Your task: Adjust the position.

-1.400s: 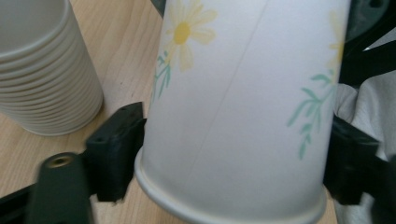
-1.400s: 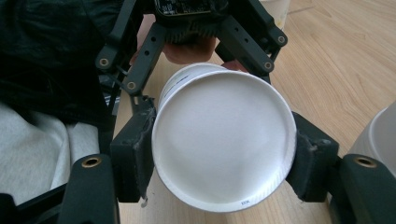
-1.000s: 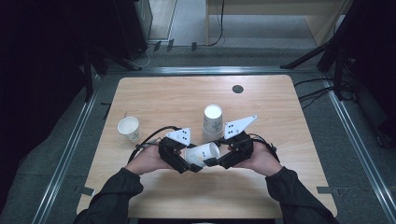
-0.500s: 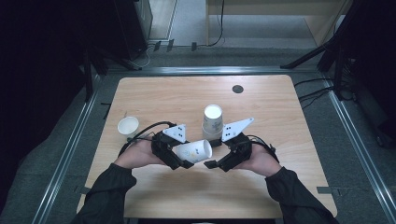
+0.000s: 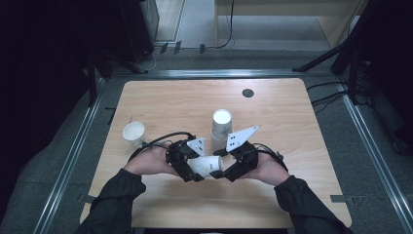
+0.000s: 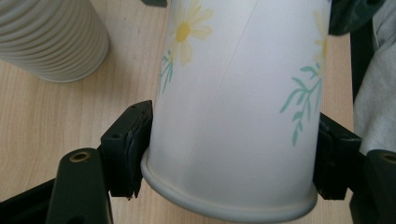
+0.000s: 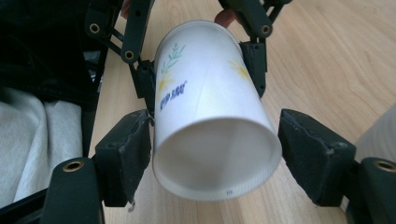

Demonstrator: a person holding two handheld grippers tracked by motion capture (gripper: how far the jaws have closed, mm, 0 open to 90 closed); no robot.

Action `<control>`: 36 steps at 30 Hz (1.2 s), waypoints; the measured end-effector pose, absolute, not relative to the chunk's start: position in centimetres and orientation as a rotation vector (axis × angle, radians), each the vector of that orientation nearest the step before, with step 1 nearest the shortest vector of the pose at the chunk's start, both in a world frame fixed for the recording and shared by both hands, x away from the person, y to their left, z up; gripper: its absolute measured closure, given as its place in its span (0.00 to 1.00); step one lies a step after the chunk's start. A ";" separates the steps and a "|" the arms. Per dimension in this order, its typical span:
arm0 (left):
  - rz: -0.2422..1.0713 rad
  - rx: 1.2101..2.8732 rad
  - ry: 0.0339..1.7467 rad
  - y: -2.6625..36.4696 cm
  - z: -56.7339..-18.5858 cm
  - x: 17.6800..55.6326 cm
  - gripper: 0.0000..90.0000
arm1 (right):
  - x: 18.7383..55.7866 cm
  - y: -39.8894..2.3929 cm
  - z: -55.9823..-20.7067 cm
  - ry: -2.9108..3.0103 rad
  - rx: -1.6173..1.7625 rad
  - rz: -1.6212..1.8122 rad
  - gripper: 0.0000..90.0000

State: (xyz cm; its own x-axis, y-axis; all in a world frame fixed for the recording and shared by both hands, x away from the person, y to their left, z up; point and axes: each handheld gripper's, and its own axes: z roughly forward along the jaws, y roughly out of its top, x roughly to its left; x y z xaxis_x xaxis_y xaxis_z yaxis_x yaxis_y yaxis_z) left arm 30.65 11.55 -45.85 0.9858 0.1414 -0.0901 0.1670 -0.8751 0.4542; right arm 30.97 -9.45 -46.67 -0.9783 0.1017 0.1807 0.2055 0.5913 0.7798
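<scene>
A white paper cup (image 5: 208, 165) with yellow flowers lies on its side in the air above the table's front middle, between my two grippers. My left gripper (image 5: 195, 168) is shut on it. In the left gripper view both pads press the cup (image 6: 233, 116) just above its rolled rim, the left gripper (image 6: 231, 154) holding it steady. My right gripper (image 5: 223, 170) faces it from the other side. In the right gripper view the cup's round end (image 7: 210, 107) sits between the jaws of the right gripper (image 7: 215, 158), which have just been closing. Its pads stand beside the undented wall.
A ribbed paper cup (image 5: 221, 124) stands just behind the grippers, also at the upper left of the left gripper view (image 6: 46, 37). Another white cup (image 5: 134, 132) stands open at the table's left. A dark round disc (image 5: 248, 92) marks the far side of the wooden table (image 5: 292, 122).
Both hands and the cup keep nearly the same place. The cup drifted slightly left half a second ago and has come back.
</scene>
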 end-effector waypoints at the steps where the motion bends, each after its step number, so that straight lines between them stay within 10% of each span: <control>1: -0.069 2.656 0.219 11.5 -45.9 30.6 0.30 | 31.0 -9.3 -46.8 -2.699 -0.252 -1.342 0.31; 36: -0.145 2.432 0.308 13.3 -46.2 31.1 0.14 | 31.1 -10.6 -45.9 -2.699 -0.265 -1.401 0.38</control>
State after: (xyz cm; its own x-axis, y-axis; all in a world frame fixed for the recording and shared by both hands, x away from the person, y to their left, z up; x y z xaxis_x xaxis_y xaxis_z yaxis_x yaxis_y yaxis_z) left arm 31.10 13.30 -46.22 0.9658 0.1831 -0.1837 0.2582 -0.7456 0.6143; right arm 31.09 -10.63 -45.86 -0.9810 0.1121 0.1581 0.1938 0.5643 0.8025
